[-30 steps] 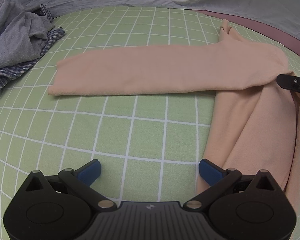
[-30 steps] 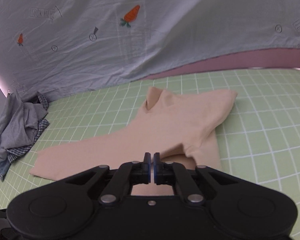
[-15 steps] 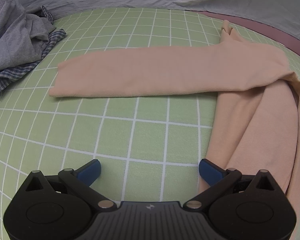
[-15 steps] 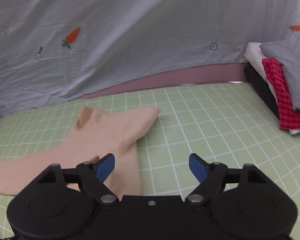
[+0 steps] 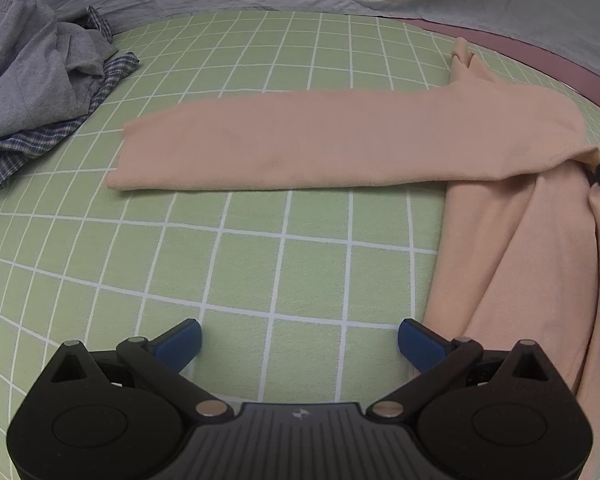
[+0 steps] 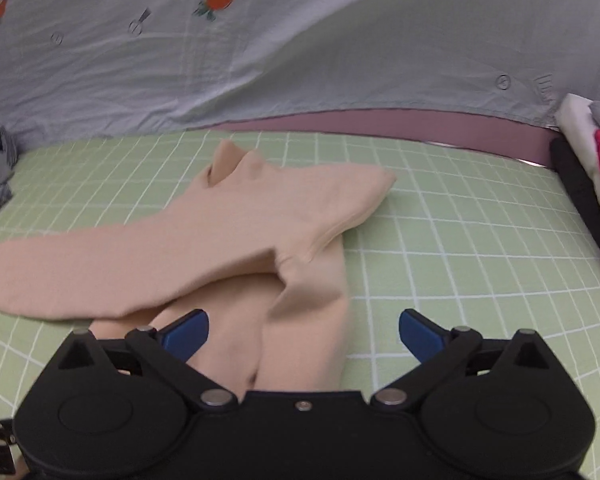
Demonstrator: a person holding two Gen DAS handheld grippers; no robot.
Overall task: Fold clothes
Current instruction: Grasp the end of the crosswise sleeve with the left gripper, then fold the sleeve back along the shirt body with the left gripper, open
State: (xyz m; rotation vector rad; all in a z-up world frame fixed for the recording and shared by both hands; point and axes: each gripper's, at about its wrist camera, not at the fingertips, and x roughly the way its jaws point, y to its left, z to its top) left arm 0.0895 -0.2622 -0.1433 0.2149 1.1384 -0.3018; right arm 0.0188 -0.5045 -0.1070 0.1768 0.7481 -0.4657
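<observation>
Right tongs (image 6: 304, 332) now opening, grey clothes heap (image 5: 40, 80) beside peach top (image 5: 340, 140)

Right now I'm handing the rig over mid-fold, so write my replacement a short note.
Left tool: open, empty, over bare green grid sheet.
Right tool: jaws opening, gripping nothing, the peach top lying under it.
Done: one sleeve laid across the body.
Left: the remaining folds, then the crumpled grey and plaid pile. Folded stack sits at the right edge.
</observation>
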